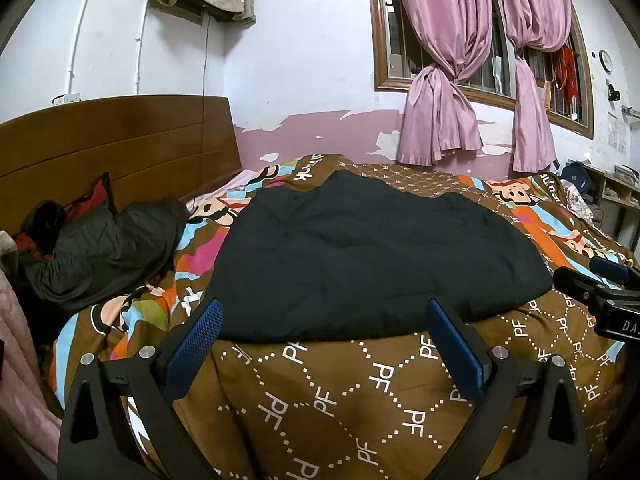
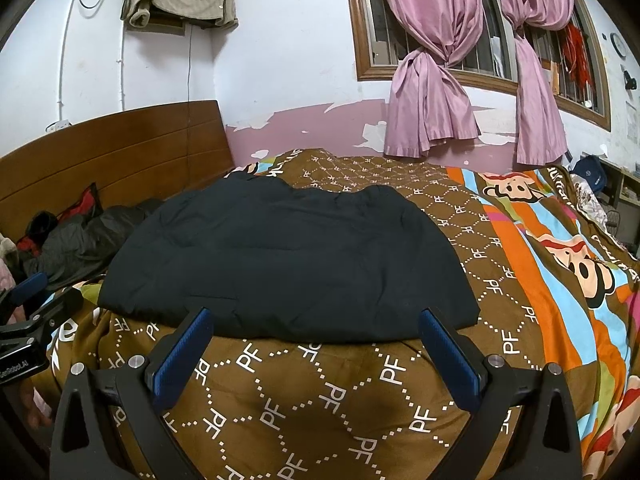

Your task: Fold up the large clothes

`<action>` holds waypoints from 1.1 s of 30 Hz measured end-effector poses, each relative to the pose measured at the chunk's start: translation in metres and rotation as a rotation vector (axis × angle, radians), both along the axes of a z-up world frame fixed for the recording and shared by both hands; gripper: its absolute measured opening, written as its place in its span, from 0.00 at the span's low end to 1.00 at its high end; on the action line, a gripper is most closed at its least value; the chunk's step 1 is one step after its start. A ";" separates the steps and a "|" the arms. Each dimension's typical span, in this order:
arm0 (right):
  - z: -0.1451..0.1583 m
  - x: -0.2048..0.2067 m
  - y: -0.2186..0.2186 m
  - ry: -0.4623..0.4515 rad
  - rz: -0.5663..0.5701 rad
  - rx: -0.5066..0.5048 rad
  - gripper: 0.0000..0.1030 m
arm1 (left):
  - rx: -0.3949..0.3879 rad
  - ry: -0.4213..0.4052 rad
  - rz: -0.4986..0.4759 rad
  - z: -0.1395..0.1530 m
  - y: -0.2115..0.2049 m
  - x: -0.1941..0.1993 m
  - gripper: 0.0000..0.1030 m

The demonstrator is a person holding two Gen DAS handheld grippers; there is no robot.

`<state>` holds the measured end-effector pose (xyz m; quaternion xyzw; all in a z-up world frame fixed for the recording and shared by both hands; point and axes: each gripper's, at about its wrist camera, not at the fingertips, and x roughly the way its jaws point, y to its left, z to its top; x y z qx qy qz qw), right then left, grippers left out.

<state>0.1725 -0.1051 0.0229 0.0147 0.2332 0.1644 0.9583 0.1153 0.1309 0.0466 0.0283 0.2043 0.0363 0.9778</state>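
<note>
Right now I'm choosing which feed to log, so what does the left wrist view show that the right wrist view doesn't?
Only the left wrist view shows the right gripper at its right edge, jaws apart. Only the right wrist view shows the left gripper at its left edge, jaws apart. Both show the black garment lying flat on the patterned quilt, a dark jacket heaped by the headboard, and pink curtains.
</note>
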 end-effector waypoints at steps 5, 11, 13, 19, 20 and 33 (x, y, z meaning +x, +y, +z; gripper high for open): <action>-0.001 -0.002 0.004 -0.029 -0.005 -0.008 1.00 | -0.001 0.002 0.001 0.000 -0.001 0.000 0.96; -0.001 -0.001 0.009 -0.018 -0.012 0.000 1.00 | -0.001 0.006 -0.005 -0.002 0.001 0.000 0.96; -0.001 -0.001 0.007 -0.017 -0.010 0.000 1.00 | 0.001 0.006 -0.009 -0.003 0.003 0.000 0.96; -0.004 0.001 0.009 -0.006 -0.017 0.007 1.00 | -0.003 0.014 -0.009 -0.005 0.009 0.002 0.96; -0.004 0.000 0.010 -0.004 -0.018 0.008 1.00 | -0.002 0.014 -0.010 -0.005 0.010 0.002 0.96; -0.005 0.003 0.013 0.007 -0.028 0.016 1.00 | -0.001 0.016 -0.011 -0.005 0.010 0.003 0.96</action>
